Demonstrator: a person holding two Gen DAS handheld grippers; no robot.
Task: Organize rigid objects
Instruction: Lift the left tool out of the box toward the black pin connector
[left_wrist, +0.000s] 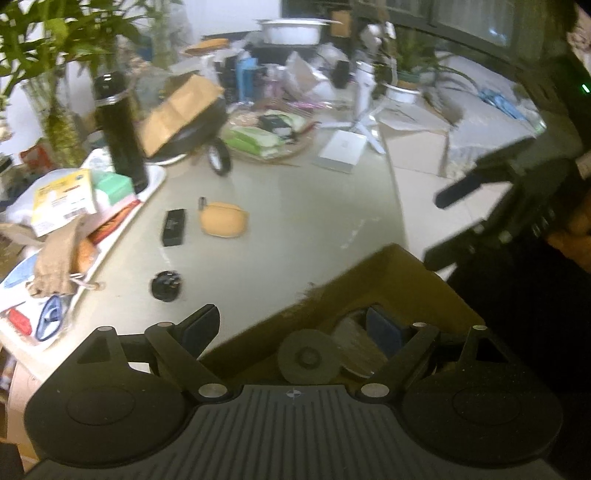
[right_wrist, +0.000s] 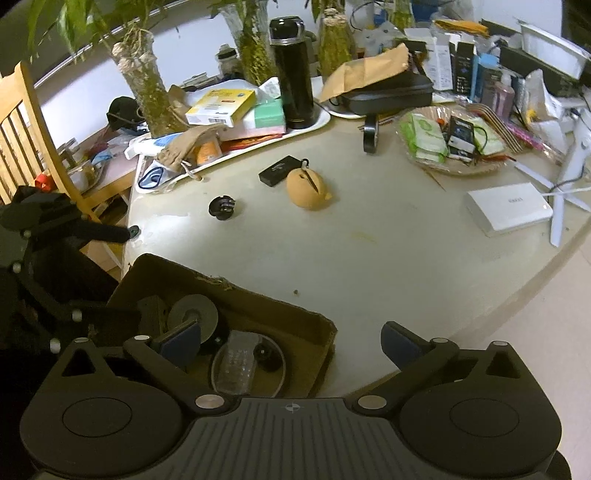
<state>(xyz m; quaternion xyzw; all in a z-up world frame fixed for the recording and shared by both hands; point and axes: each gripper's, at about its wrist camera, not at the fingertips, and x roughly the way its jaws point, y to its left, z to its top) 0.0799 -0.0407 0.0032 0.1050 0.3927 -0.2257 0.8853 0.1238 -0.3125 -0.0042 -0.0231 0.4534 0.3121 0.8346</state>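
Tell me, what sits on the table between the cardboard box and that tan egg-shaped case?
Nothing but bare tabletop, apart from a tiny dark crumb; the right wrist view shows it best. The cardboard box and tan case stand well apart, and the small black round part lies off to the left.

- A brown cardboard box (right_wrist: 258, 317) sits open at the near edge of the surface (right_wrist: 369, 251), with a torn rim.
- Inside the box, a grey disc (right_wrist: 194, 312) stands tilted beside a clear round lid (right_wrist: 247, 363) with a black knob.
- A tan egg-shaped case (right_wrist: 308, 188) lies on the surface, mid-table.
- A flat black rectangular box (right_wrist: 279, 170) lies just beside the case.
- A small round black part (right_wrist: 221, 207) lies apart, nearer the cardboard box.
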